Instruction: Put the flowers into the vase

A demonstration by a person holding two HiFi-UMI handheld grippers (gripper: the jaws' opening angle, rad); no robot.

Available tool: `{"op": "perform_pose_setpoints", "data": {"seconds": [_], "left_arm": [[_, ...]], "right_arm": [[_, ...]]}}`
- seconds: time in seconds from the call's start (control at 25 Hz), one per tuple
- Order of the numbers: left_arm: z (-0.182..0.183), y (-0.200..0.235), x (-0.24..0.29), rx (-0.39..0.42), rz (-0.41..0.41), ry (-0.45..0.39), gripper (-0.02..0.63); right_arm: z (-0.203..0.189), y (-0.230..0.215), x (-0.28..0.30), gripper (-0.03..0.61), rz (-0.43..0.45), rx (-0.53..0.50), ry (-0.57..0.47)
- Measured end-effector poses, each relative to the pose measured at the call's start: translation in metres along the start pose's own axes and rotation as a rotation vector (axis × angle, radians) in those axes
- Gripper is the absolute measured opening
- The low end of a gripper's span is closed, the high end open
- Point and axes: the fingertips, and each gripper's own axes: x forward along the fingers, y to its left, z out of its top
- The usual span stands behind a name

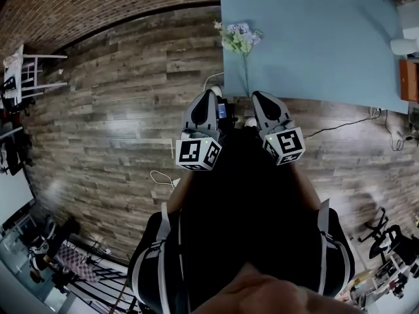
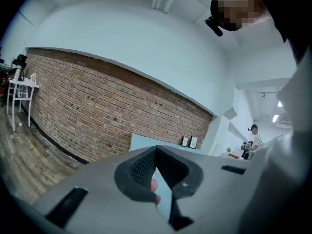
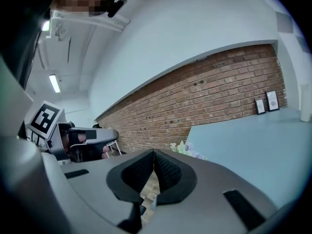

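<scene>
Head view shows a small bunch of pale lilac and white flowers on a thin green stem (image 1: 239, 38) lying on the light blue table (image 1: 314, 38). It sits at the table's left edge, close to the near left corner, with the blooms pointing away from the person and the stem running toward the near edge. A white cylindrical container (image 1: 402, 46) stands by the right edge; I cannot tell whether it is the vase.

The left gripper (image 1: 211, 95) and the right gripper (image 1: 258, 97) hang side by side close to the near edge. Each has its jaws clenched tip to tip with nothing between them.

The bunch looks very light. The blooms are probably soft and easily crushed, and the stem is slender and likely to bend or slip. The bare stem below the blooms seems the best place to take hold, pinched gently, and the jaws would have to part first.
</scene>
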Motion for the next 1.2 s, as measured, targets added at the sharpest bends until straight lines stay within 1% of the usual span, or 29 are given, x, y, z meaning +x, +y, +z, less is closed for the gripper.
{"op": "perform_pose_setpoints", "data": {"seconds": [0.12, 0.32, 0.44, 0.52, 0.68, 0.84, 1.04, 1.2], "left_arm": [[0.021, 0.02, 0.028, 0.005, -0.04, -0.003, 0.044], [0.043, 0.064, 0.069, 0.0, -0.082, 0.018, 0.044], [0.058, 0.082, 0.083, -0.007, -0.108, 0.03, 0.044], [0.062, 0.094, 0.09, -0.013, -0.123, 0.048, 0.044], [0.06, 0.107, 0.112, -0.019, -0.163, 0.083, 0.044], [0.055, 0.109, 0.124, -0.03, -0.173, 0.103, 0.044], [0.055, 0.098, 0.137, -0.043, -0.152, 0.105, 0.044], [0.051, 0.088, 0.145, -0.041, -0.15, 0.106, 0.044]], "right_arm": [[0.01, -0.01, 0.029, 0.018, -0.048, 0.037, 0.002], [0.021, -0.034, 0.076, 0.018, -0.152, 0.029, 0.015], [0.024, -0.039, 0.092, 0.018, -0.204, 0.021, 0.065], [0.019, -0.042, 0.102, 0.018, -0.232, 0.027, 0.104], [0.009, -0.055, 0.119, 0.018, -0.281, 0.033, 0.151], [-0.008, -0.067, 0.133, 0.02, -0.274, 0.04, 0.222], [-0.037, -0.085, 0.147, 0.02, -0.248, 0.078, 0.357], [-0.049, -0.1, 0.152, 0.021, -0.242, 0.097, 0.398]]}}
